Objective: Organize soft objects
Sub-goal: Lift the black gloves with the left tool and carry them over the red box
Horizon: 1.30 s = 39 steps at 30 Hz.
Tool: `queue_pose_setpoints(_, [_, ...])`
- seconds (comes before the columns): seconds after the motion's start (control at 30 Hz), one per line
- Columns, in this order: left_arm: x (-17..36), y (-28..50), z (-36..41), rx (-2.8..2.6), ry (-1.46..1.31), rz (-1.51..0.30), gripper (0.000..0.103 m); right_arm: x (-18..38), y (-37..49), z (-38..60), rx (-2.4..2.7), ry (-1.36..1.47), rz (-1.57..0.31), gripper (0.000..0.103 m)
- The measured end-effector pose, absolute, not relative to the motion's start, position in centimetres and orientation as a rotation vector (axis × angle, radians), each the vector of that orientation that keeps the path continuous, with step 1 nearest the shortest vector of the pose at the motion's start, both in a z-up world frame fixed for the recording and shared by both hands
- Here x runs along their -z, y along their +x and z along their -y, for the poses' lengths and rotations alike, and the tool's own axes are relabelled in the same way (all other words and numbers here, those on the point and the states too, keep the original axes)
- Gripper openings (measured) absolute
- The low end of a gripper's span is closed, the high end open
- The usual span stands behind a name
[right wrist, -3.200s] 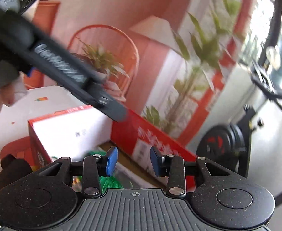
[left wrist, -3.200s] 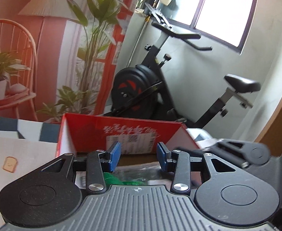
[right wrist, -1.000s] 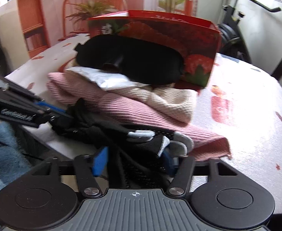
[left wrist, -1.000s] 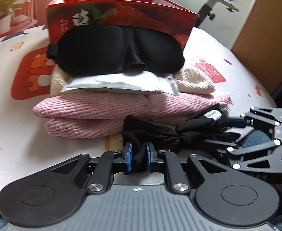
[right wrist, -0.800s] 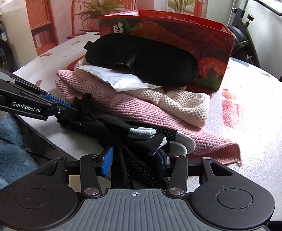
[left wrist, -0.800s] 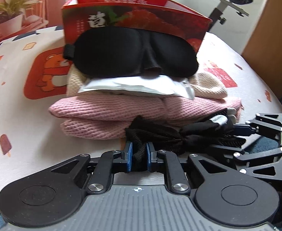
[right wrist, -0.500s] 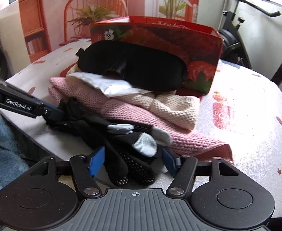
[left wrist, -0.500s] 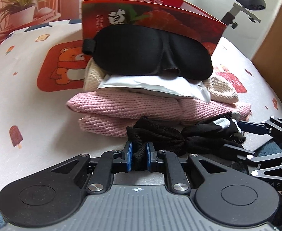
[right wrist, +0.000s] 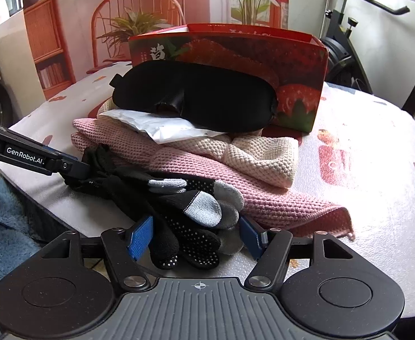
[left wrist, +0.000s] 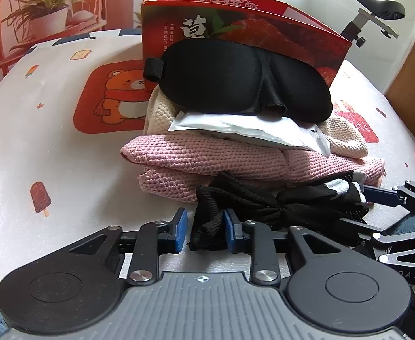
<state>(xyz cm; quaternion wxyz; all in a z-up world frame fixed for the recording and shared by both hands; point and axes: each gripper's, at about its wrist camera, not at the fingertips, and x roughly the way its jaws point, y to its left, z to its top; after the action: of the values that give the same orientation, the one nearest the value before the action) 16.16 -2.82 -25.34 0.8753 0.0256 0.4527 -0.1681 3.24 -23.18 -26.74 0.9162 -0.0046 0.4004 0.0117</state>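
Pink knit towel (right wrist: 196, 167) anchors the pile before the red box (right wrist: 264, 56); black gloves (right wrist: 179, 212) lie against its near edge. Left gripper (left wrist: 204, 228) is opening, cuff between; right gripper (right wrist: 194, 236) stands released around fingertips. Withdraw straight back without snagging.

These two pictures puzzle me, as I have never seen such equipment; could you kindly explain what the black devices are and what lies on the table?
No robot here: a person holds a two-finger gripper in each hand, each carrying a forward-looking camera. One picture is from the left gripper, the other from the right gripper.

On the patterned tablecloth a pile sits before a red strawberry box: a pink knit cloth at the bottom, then a cream knit cloth, a white packet and a black eye mask.

In front lie black gloves with grey fingertips. The left jaws are opening around the cuff end; the right stand open around the glove fingers.
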Motion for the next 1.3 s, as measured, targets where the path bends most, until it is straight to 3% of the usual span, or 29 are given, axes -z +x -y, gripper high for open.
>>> queue_pose_setpoints(0.2, [25.6,16.3,2.5,0.378,0.023,-0.954,0.03,27.1,3.4,22.9,-0.033,-0.005,-0.837,0.062])
queue_pose_setpoints(0.37, [26.1,16.3,2.1,0.434,-0.044,-0.974,0.031,27.0,3.4,22.7,-0.042,-0.008,-0.831,0.052])
queue_pose_setpoints(0.5, [26.3,16.3,2.2,0.458,-0.062,-0.981,0.031,27.0,3.4,22.4,-0.075,-0.009,-0.836,0.036])
queue_pose_setpoints(0.8, [26.5,16.0,3.0,0.497,-0.026,-0.975,0.031,27.1,3.4,22.6,-0.084,0.013,-0.836,0.027])
queue_pose_setpoints(0.93, [26.3,15.7,3.0,0.497,-0.009,-0.95,0.016,27.0,3.2,22.4,-0.095,0.005,-0.826,0.016])
queue_pose_setpoints(1.3, [22.2,14.1,1.6,0.543,-0.071,-0.741,0.015,24.3,1.9,23.3,-0.104,0.056,-0.673,0.014])
